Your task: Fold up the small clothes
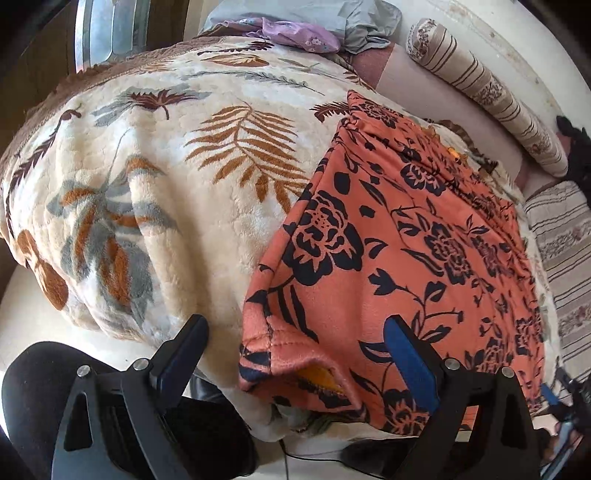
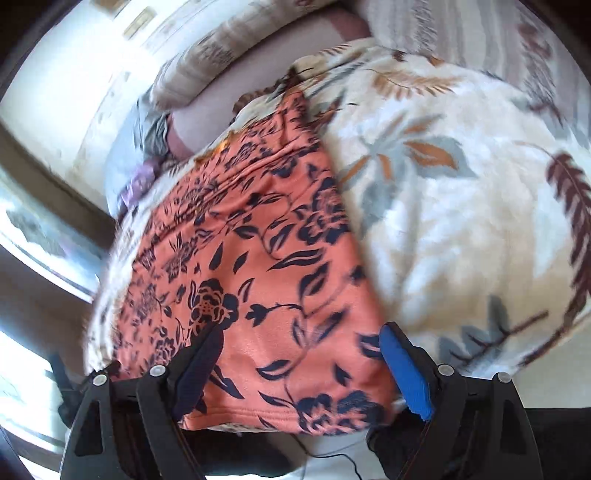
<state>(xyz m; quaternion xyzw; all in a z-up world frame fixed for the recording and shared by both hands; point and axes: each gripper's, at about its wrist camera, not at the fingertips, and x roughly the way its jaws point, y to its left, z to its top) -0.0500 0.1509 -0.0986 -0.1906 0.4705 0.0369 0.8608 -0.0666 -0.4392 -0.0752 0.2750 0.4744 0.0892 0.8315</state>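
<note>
Leaf-print blanket carries orange floral garment, long axis toward upper frame; my left gripper and right gripper gape empty astride its near hem.

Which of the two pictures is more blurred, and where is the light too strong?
Right wrist view: motion blur smears the orange floral garment and leaf-print blanket; the window at left is blown out. Left wrist view: sharp, with fisheye bending; the pale floor glares.

You're in somebody's home, bedroom-ish: fuzzy leaf-print blanket, striped bolster pillows by the wall, loose clothes piled behind.
</note>
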